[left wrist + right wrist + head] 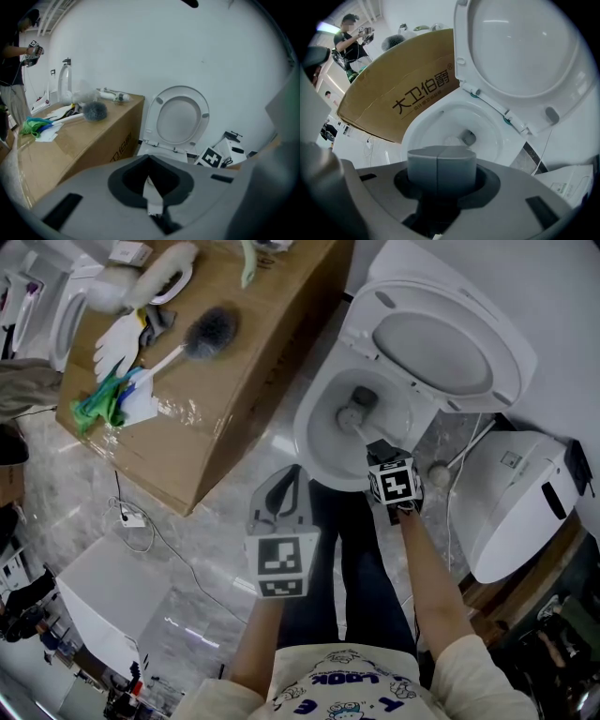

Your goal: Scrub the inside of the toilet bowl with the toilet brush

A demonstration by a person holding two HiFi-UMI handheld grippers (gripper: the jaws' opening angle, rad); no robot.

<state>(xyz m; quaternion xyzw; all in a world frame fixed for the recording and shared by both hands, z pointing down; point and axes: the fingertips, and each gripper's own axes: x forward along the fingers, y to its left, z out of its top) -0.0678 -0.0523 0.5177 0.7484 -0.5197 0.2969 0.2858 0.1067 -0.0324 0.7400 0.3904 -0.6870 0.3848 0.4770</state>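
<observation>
The toilet brush (352, 414) is seen inside the toilet bowl (314, 442), its round head low against the inner wall near the drain. Its handle slopes up over the near rim to the right hand-held gripper (377, 448). In the right gripper view the two grey jaws are pressed flat together along a single seam. The brush head (468, 137) is visible beyond them at the bottom of the bowl, while the gripped part of the handle is hidden behind the jaws. The seat and lid (441, 343) are raised upright behind the bowl.

The left hand-held gripper (296, 472) is held above the floor (187, 549), just beside the bowl's near-left side and apart from it. Its jaws are drawn together at the tips and nothing is carried between them.

A large cardboard box (234, 399) lies to the left of the toilet, its corner near the bowl. On its top are a second brush with a grey bristle head (211, 329), a white glove (117, 338) and a green cloth (98, 399). A second white toilet (520, 502) lies on its side to the right of the bowl. A cable (155, 531) trails across the floor below the box.
</observation>
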